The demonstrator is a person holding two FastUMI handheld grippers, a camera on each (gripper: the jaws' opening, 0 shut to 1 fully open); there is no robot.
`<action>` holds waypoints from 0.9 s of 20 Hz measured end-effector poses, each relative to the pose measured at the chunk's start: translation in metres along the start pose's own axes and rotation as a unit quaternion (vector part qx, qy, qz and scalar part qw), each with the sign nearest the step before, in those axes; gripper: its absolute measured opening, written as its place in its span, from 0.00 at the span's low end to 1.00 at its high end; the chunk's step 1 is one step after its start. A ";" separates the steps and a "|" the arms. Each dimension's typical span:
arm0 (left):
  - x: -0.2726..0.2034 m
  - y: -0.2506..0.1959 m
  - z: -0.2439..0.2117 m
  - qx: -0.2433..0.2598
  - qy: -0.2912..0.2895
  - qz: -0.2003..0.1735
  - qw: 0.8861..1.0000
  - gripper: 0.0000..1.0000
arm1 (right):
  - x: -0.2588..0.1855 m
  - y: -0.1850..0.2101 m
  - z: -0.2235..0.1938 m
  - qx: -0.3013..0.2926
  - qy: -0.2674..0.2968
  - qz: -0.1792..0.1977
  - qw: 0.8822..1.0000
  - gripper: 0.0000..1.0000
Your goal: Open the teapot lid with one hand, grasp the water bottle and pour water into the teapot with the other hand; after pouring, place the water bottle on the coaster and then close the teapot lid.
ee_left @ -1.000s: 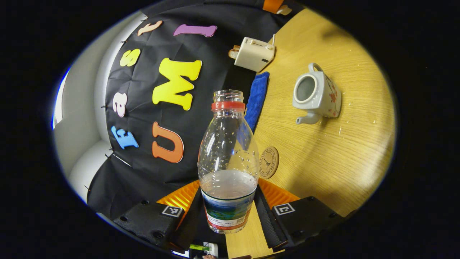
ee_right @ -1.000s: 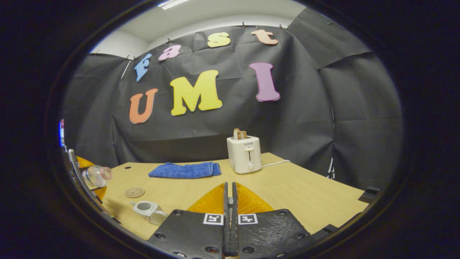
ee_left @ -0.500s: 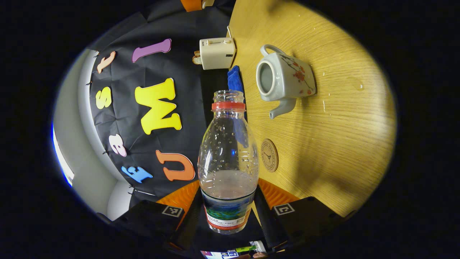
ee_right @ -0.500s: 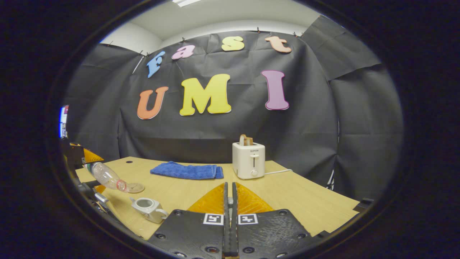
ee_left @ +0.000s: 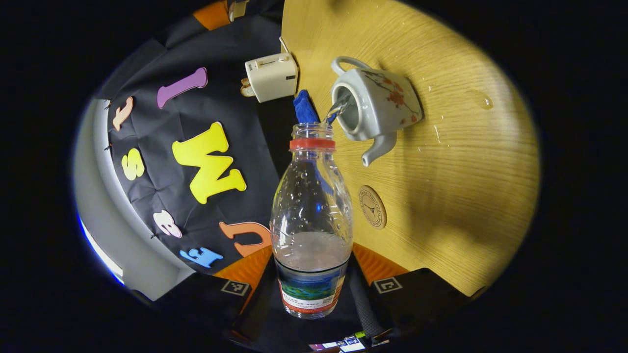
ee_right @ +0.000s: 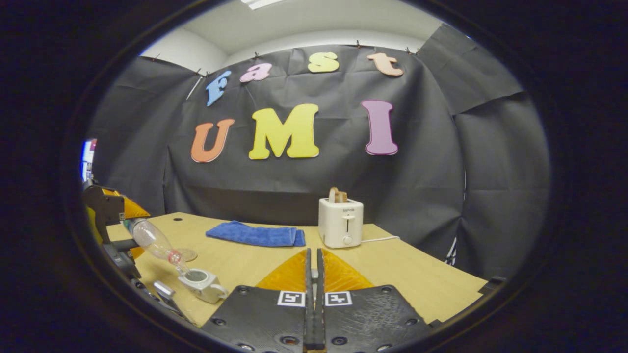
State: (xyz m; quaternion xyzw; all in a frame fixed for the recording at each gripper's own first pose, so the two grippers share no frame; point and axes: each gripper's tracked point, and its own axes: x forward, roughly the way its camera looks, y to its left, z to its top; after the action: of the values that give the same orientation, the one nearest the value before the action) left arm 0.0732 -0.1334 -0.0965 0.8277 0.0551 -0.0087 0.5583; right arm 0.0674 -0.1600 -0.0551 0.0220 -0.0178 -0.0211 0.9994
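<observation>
My left gripper (ee_left: 314,294) pinched the bottle (ee_left: 312,220) at frame centre, neck tipped toward the open teapot (ee_left: 375,105) at upper right, a thin stream running in. The coaster (ee_left: 372,207) lay mid-right. My right gripper (ee_right: 314,314) sat pressed together; I couldn't tell whether it held the lid.

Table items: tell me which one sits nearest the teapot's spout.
The coaster, a round cork disc lying flat just beyond the teapot's spout tip. The toaster and blue towel sit on the opposite side, toward the black wall.
</observation>
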 end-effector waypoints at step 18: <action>-0.003 0.035 0.005 0.119 0.025 0.017 0.992 0.77 | 0.001 0.014 -0.009 -0.005 0.020 0.030 0.999 0.00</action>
State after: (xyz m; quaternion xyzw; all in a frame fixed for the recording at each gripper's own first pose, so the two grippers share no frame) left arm 0.0737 -0.1512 -0.0655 0.8889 0.0536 0.0148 0.4547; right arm 0.0697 -0.1458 -0.0637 0.0168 0.0020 0.0093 0.9998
